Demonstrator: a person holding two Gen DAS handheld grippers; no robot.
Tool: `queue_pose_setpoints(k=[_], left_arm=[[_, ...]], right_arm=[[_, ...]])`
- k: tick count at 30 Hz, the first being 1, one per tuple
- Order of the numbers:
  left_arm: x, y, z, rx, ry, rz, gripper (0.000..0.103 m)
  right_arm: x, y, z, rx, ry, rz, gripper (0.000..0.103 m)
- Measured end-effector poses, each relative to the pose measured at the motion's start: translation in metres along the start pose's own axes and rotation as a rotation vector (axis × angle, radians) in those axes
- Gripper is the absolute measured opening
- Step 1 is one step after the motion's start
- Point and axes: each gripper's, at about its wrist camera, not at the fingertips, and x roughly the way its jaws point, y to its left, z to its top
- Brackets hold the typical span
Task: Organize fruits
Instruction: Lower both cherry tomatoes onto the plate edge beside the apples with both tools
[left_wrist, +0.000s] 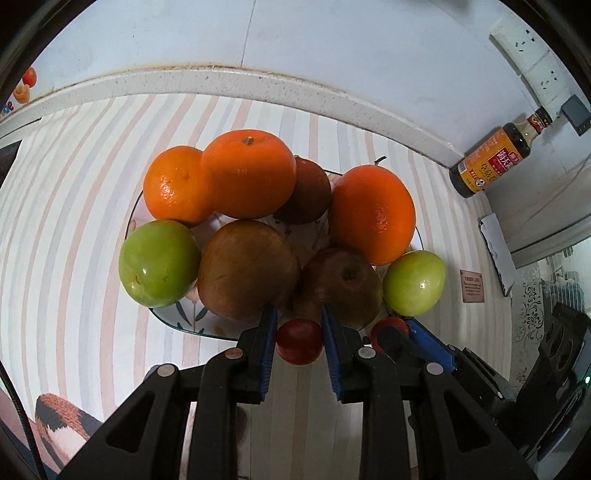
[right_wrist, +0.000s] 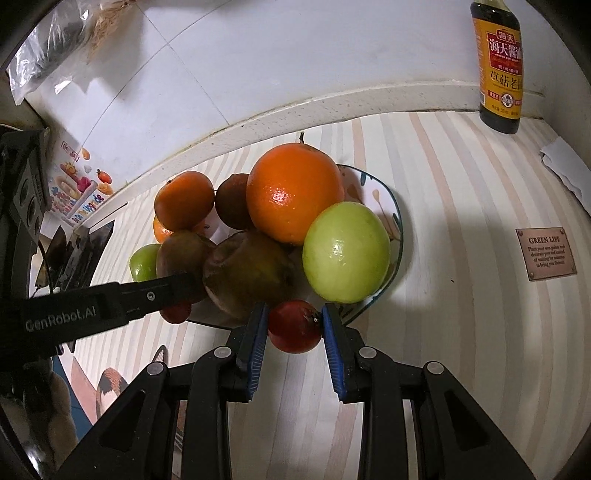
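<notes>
Each gripper carries one small red fruit at the near rim of the plate (left_wrist: 173, 321); your left gripper (left_wrist: 298, 317) is closed on a red fruit (left_wrist: 299, 341), and your right gripper (right_wrist: 293, 314) is closed on a second red fruit (right_wrist: 294, 326). Both fruits appear level with the rim, just in front of the pile; whether either already rests on the worktop (right_wrist: 461, 332) cannot be told. Judged from the task, the step in hand is placing both on the plate; keep the grippers apart, since the left one crosses close to the right one's path; lower each fruit into a gap at the rim, not onto the round tops, where it would likely roll off; release only once the fruit is supported. The plate is heaped: three oranges, the largest (left_wrist: 249, 173) at the back; two green fruits, one (left_wrist: 159, 264) at the left edge and one (right_wrist: 346, 253) at the right; several brown fruits (left_wrist: 247, 269) in the middle. A sauce bottle (right_wrist: 500, 66) stands well apart by the wall.
</notes>
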Motion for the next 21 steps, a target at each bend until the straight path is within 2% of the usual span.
queue_pose_setpoints(k=[2, 4, 6, 8, 19, 21], left_arm=[[0.0, 0.0, -0.002, 0.007, -0.016, -0.003, 0.023], [0.0, -0.001, -0.003, 0.02, -0.029, -0.005, 0.023], [0.0, -0.002, -0.006, 0.046, -0.049, -0.002, 0.023], [0.0, -0.005, -0.009, 0.078, -0.069, 0.006, 0.023], [0.004, -0.012, -0.024, 0.241, -0.169, 0.03, 0.023], [0.005, -0.012, -0.026, 0.244, -0.169, 0.033, 0.023]], right_arm=[[0.001, 0.001, 0.001, 0.0, 0.003, 0.001, 0.033], [0.003, -0.001, 0.002, 0.01, 0.018, 0.009, 0.04], [0.001, -0.001, 0.001, 0.017, 0.014, 0.012, 0.056], [-0.004, -0.002, 0.0, 0.02, 0.002, 0.018, 0.063], [-0.033, -0.016, -0.01, 0.044, -0.038, 0.004, 0.063], [-0.036, -0.017, -0.01, 0.044, -0.039, 0.006, 0.063]])
